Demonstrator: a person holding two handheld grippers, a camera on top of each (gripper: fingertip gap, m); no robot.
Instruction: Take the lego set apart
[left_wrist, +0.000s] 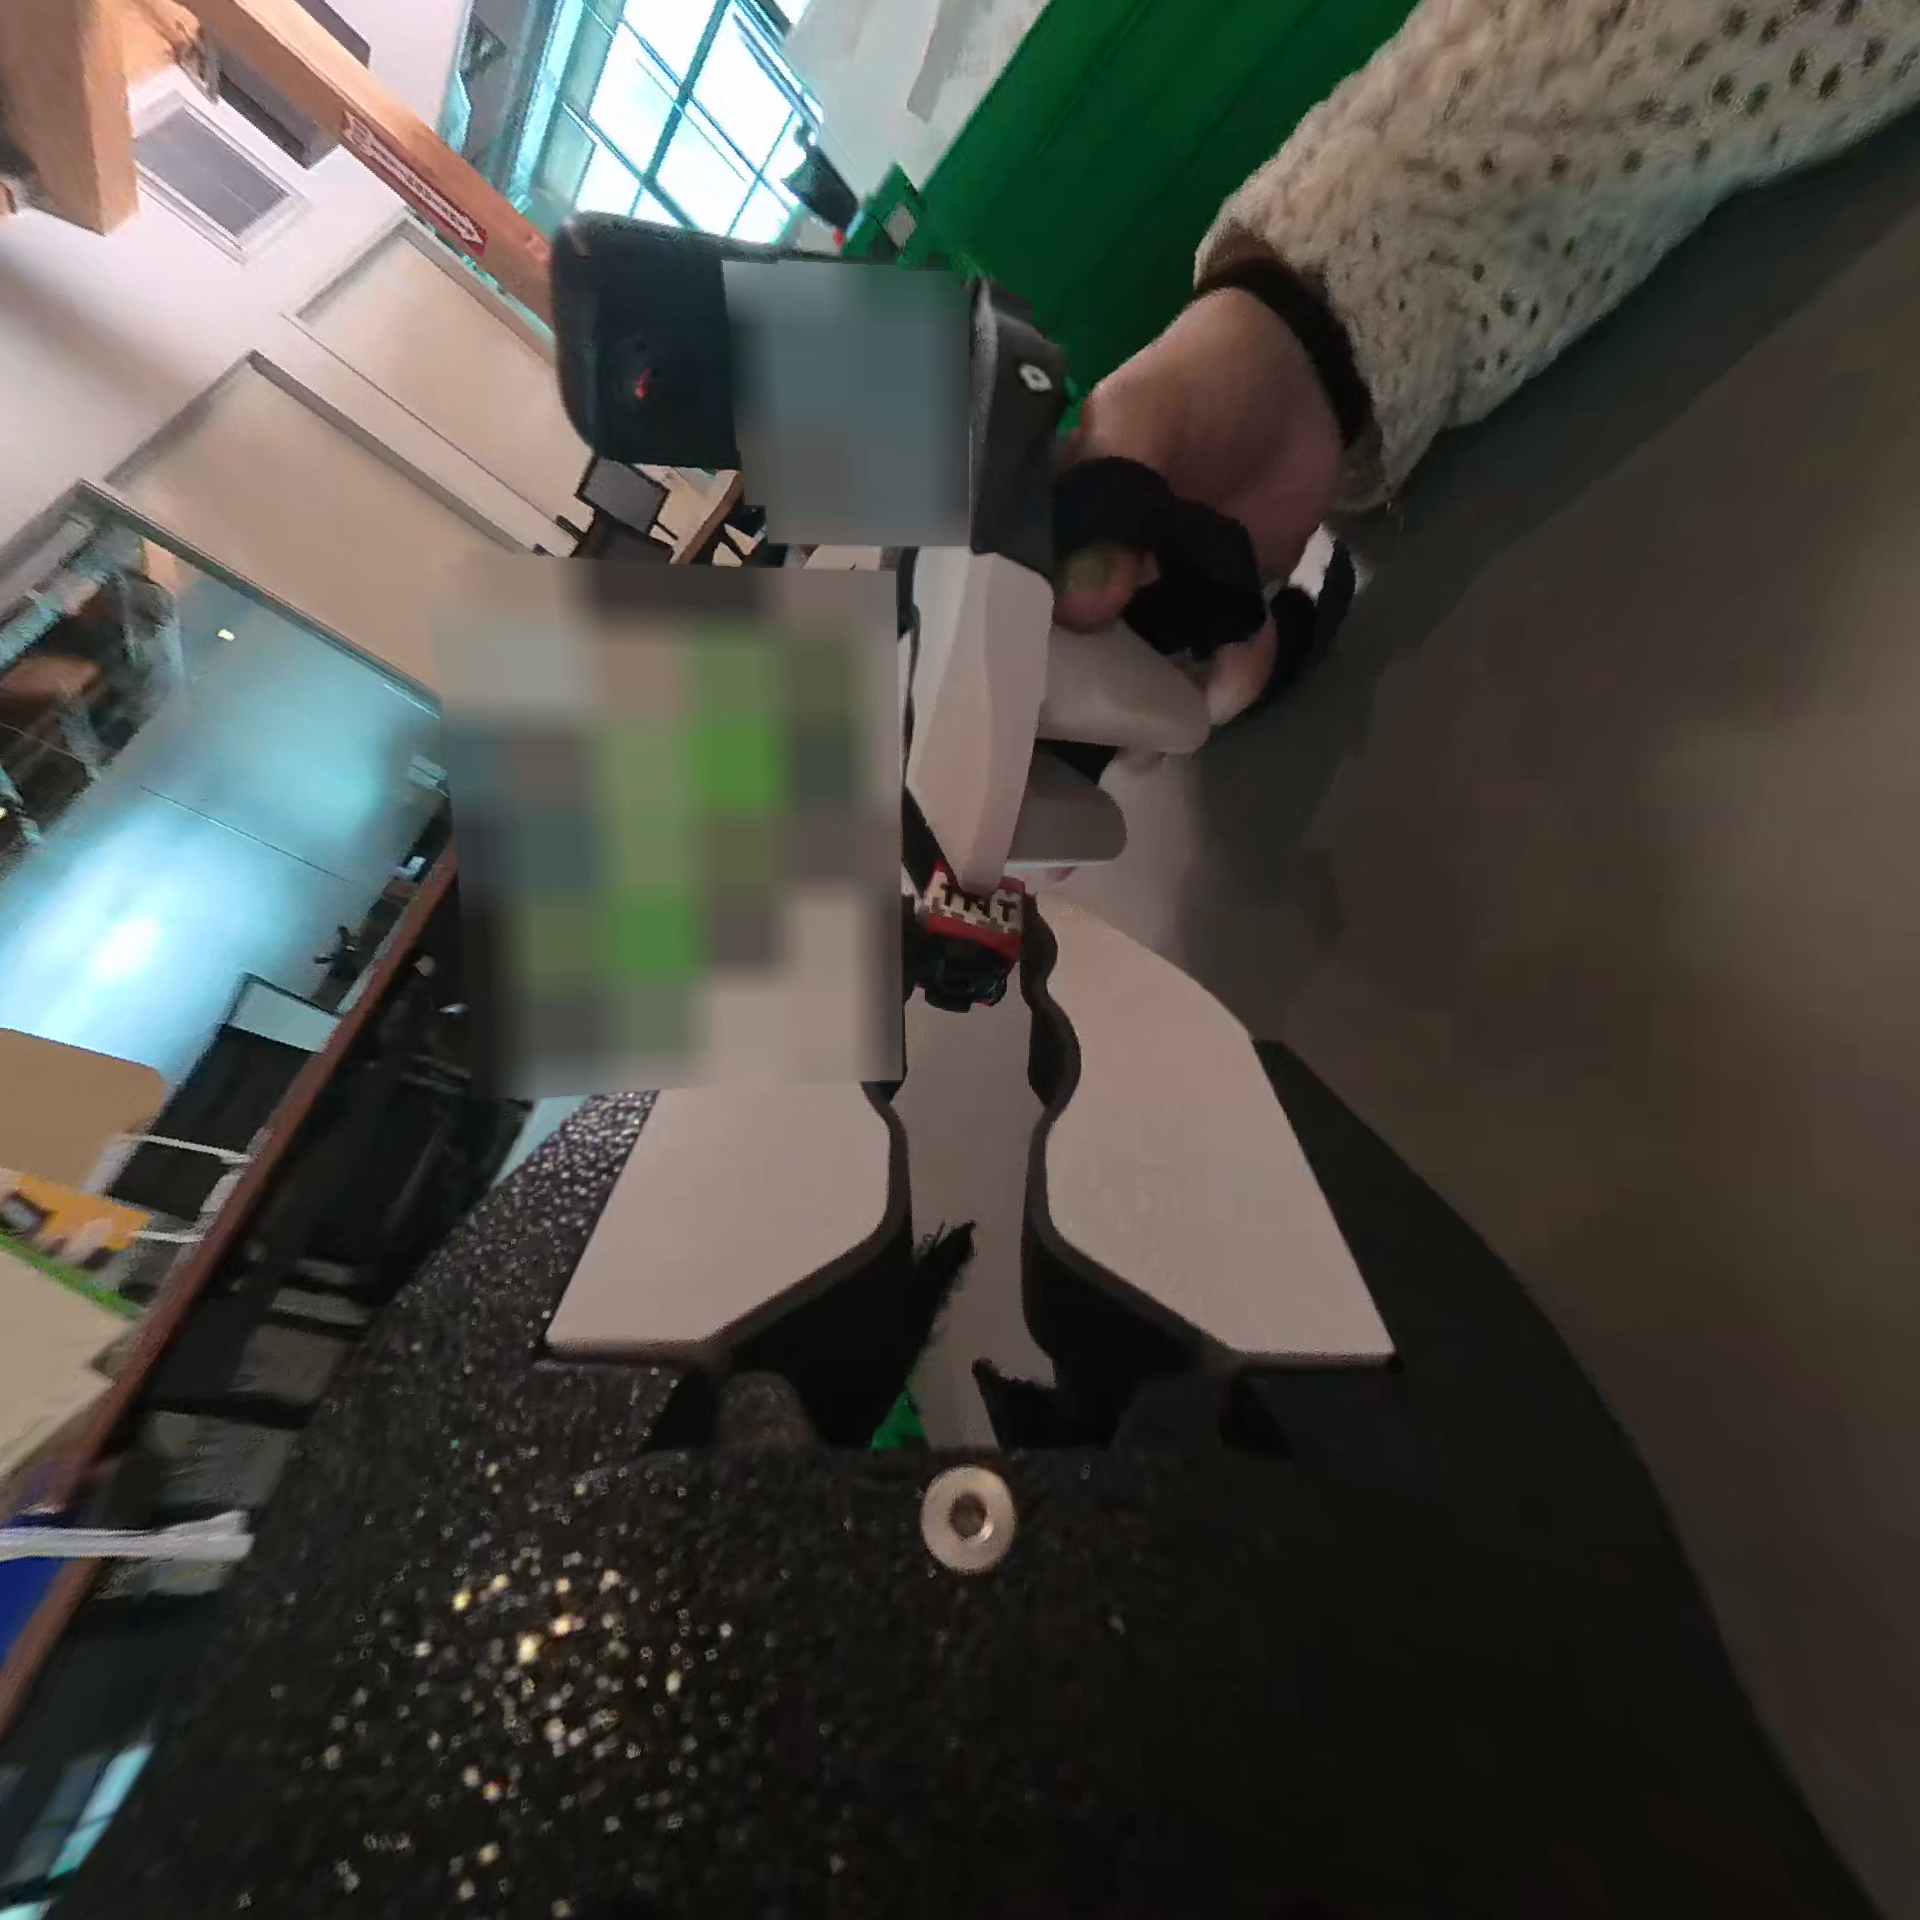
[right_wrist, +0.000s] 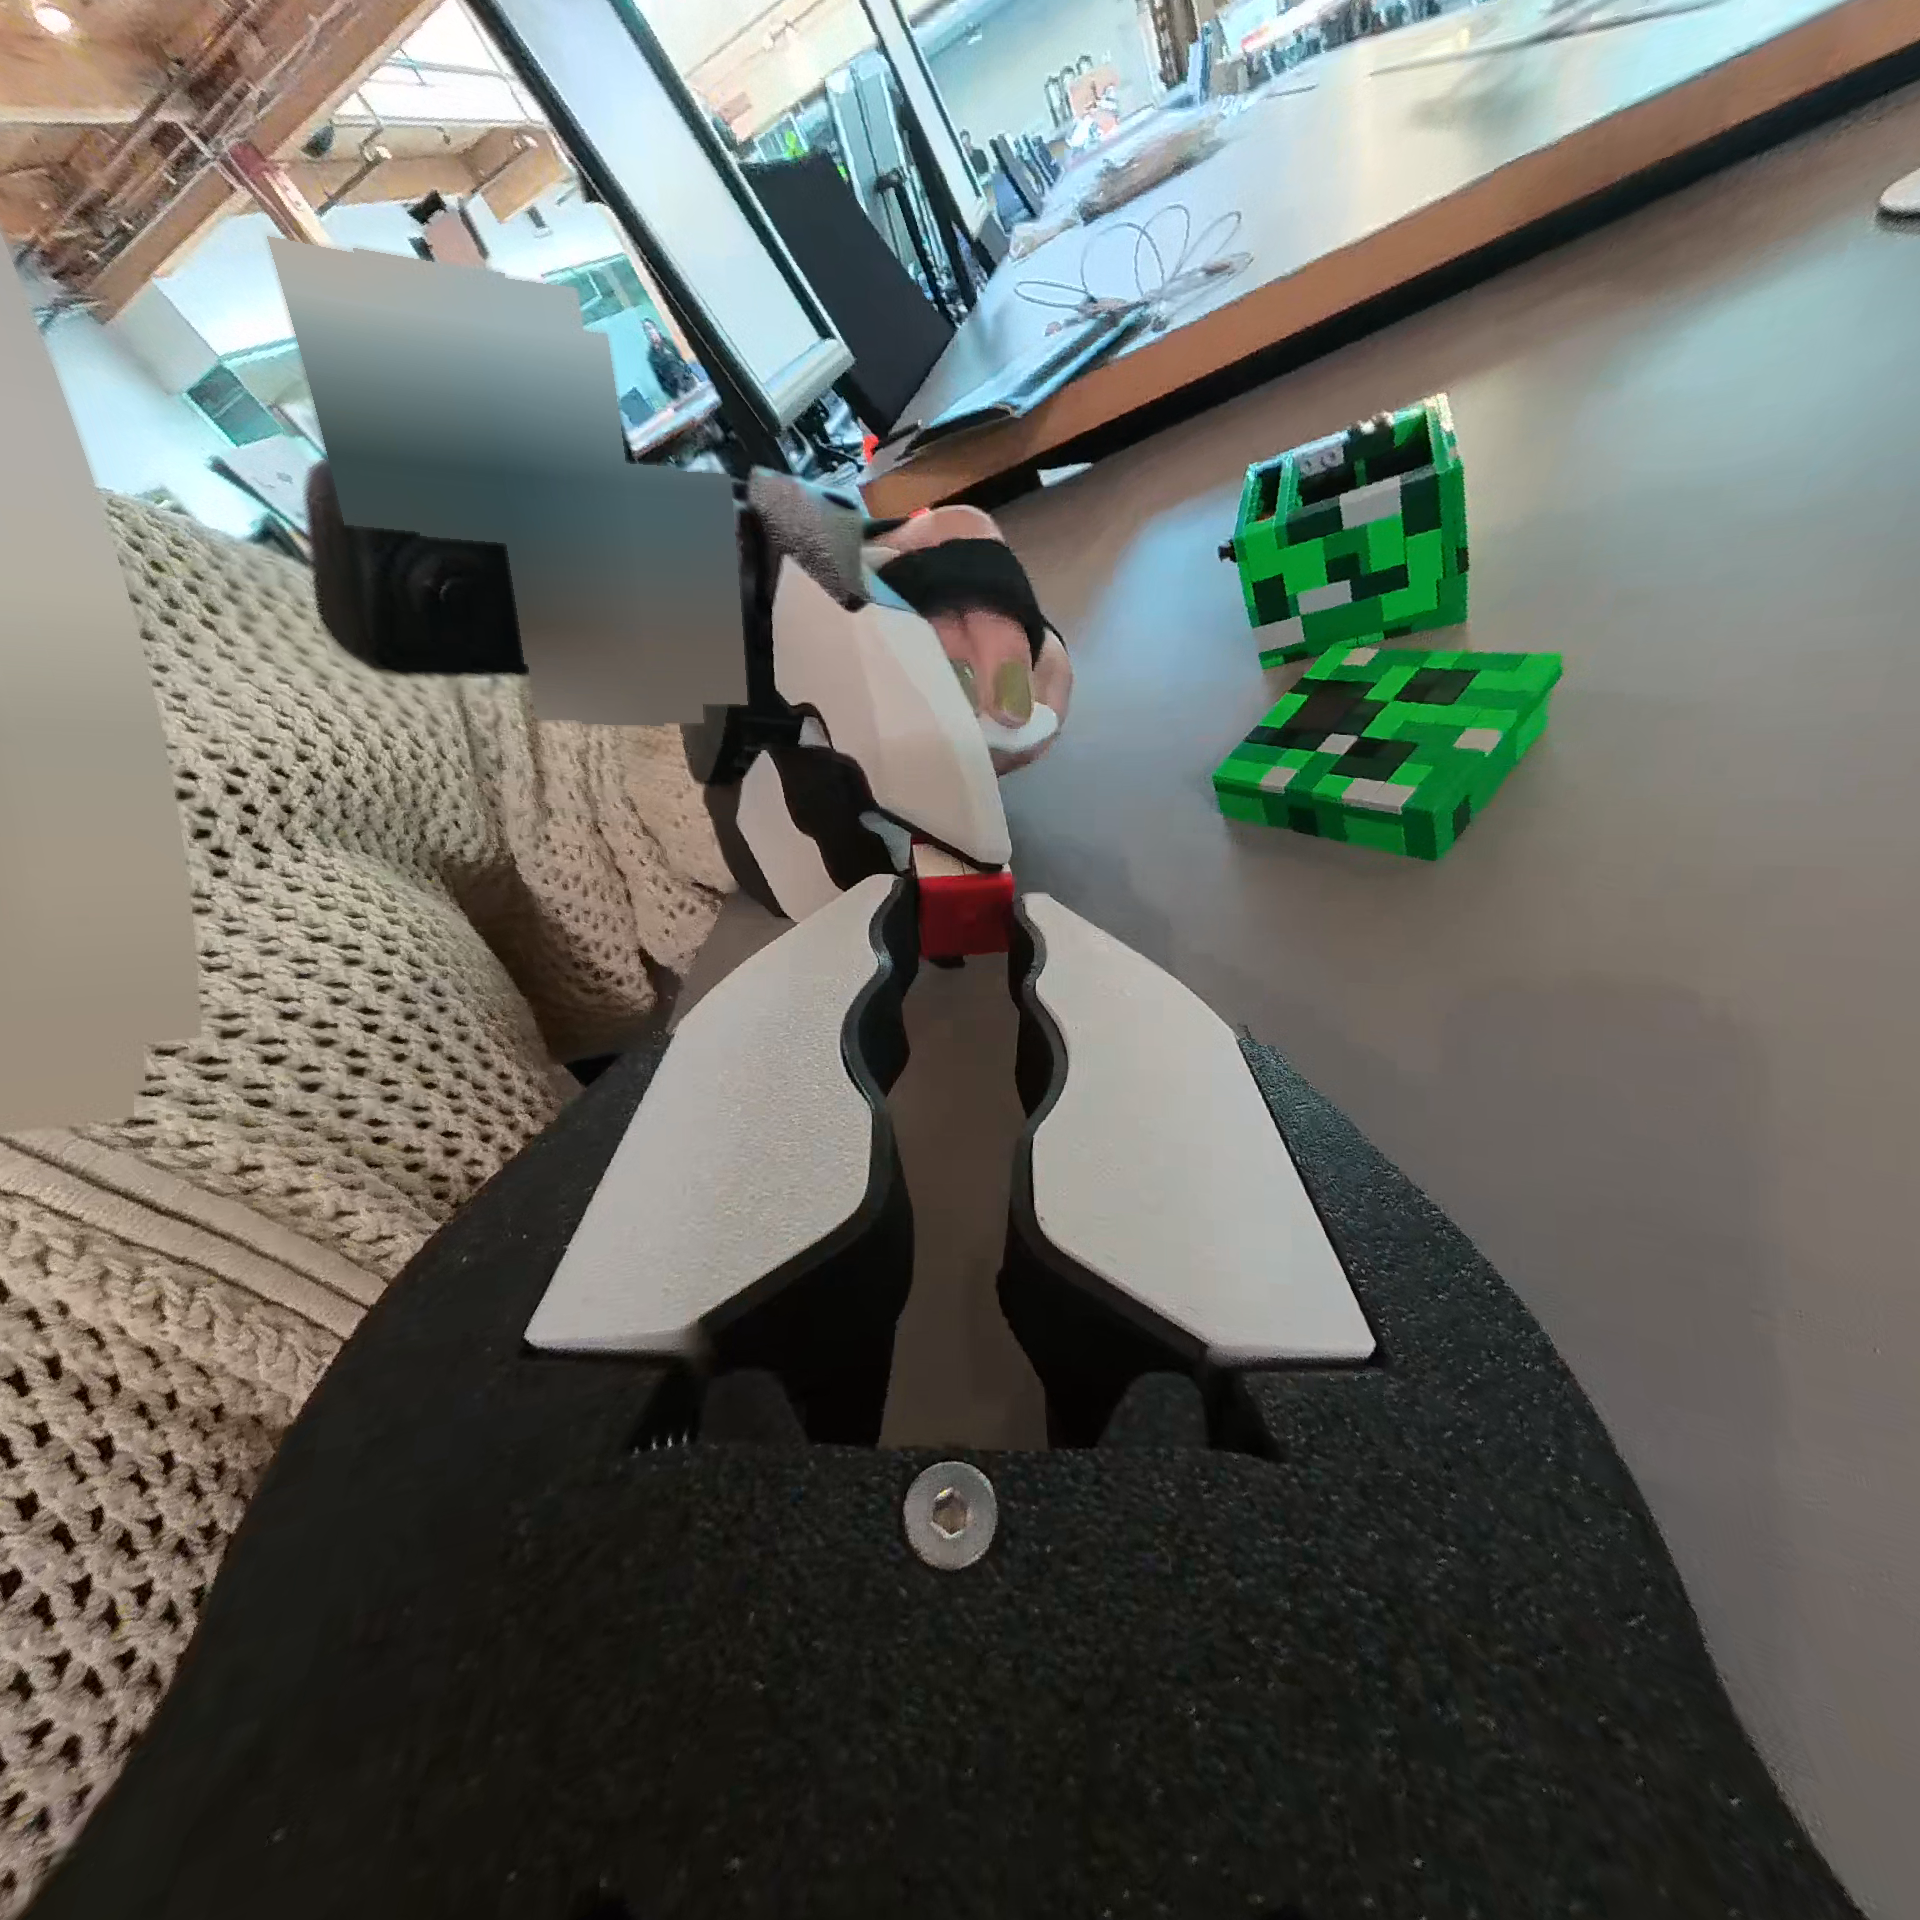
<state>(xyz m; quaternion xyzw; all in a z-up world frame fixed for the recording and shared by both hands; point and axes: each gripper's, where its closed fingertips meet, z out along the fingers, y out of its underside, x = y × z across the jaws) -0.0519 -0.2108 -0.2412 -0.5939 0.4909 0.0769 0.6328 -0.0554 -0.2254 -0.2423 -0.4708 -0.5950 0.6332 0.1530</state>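
Observation:
Both grippers hold one small lego piece between them, above the grey table (right_wrist: 1558, 1143). In the right wrist view my right gripper (right_wrist: 961, 920) is shut on the piece's red block (right_wrist: 966, 912). My left gripper (right_wrist: 951, 857) comes from the far side and grips its top. In the left wrist view the piece (left_wrist: 971, 930) is red, black and white and sits at the tips of my left gripper (left_wrist: 971, 966), with the right gripper (left_wrist: 977, 831) clamping it from above. A green open lego box (right_wrist: 1351, 551) and a flat green lego slab (right_wrist: 1382, 748) lie on the table to the right.
A person's hand (left_wrist: 1205, 457) in a cream knit sleeve (left_wrist: 1558, 208) holds the right gripper. The knit sweater (right_wrist: 312, 883) fills the left of the right wrist view. A wooden table (right_wrist: 1351, 208) with cables and monitors (right_wrist: 717, 239) stands behind. Mosaic patches hide parts of both views. My two grippers' fingertips are within a few centimetres of each other. From either gripper's tips it is about 12 cm to the flat green lego slab (right_wrist: 1382, 748).

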